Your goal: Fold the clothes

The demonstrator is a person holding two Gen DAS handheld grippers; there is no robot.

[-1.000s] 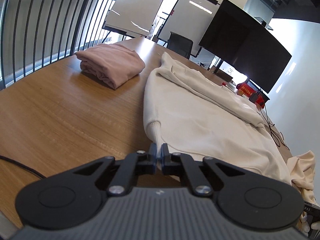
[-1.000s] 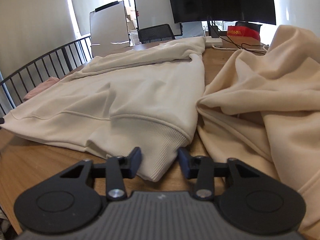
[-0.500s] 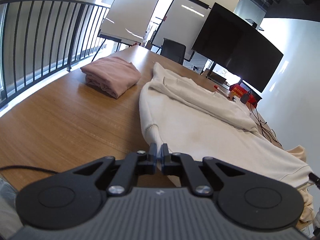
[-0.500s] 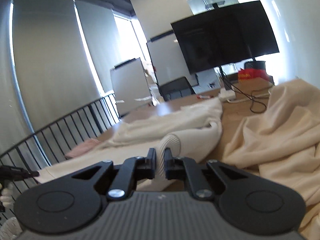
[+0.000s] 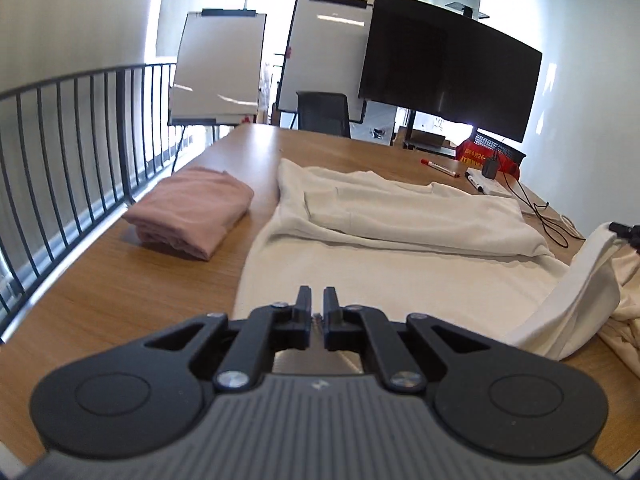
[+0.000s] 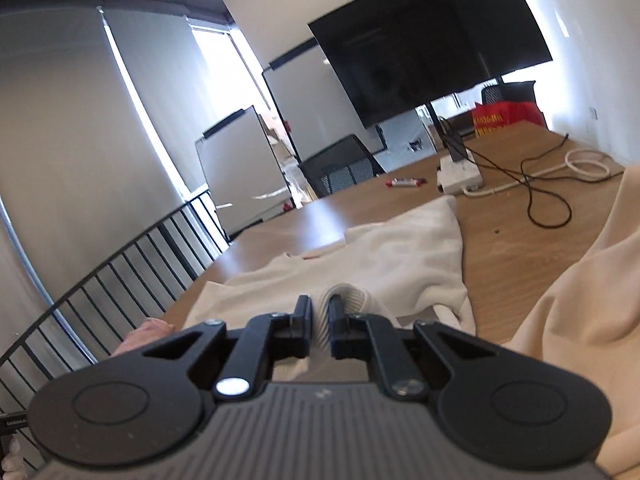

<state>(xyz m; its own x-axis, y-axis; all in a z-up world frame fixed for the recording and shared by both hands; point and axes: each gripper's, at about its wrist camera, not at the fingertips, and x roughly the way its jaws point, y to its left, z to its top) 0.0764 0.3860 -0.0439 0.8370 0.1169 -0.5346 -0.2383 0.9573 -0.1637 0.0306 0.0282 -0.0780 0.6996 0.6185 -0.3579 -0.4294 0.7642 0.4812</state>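
Note:
A cream sweatshirt [image 5: 400,248] lies spread on the wooden table [image 5: 100,300], with one sleeve folded across its far part. My left gripper [image 5: 318,300] is over its near edge. The jaws are opening a crack, and a sliver of ribbed hem still shows pinched low between them. My right gripper [image 6: 320,312] is shut on the ribbed hem [image 6: 344,296], which bulges up between its fingers. In the left wrist view that raised corner [image 5: 588,280] hangs from the right gripper [image 5: 622,230] at the far right edge.
A folded pink garment [image 5: 192,212] lies left of the sweatshirt, near a black railing [image 5: 80,140]. A beige garment [image 6: 580,300] is heaped on the right. A power strip [image 6: 460,172] with cables and a marker [image 6: 404,181] lie at the far end, before a monitor, whiteboards and a chair.
The right gripper shut on the ribbed hem and lifted it off the table, swinging up and forward. The left gripper rose, moved forward over the sweatshirt and rolled level, and a thin gap appeared between its fingers.

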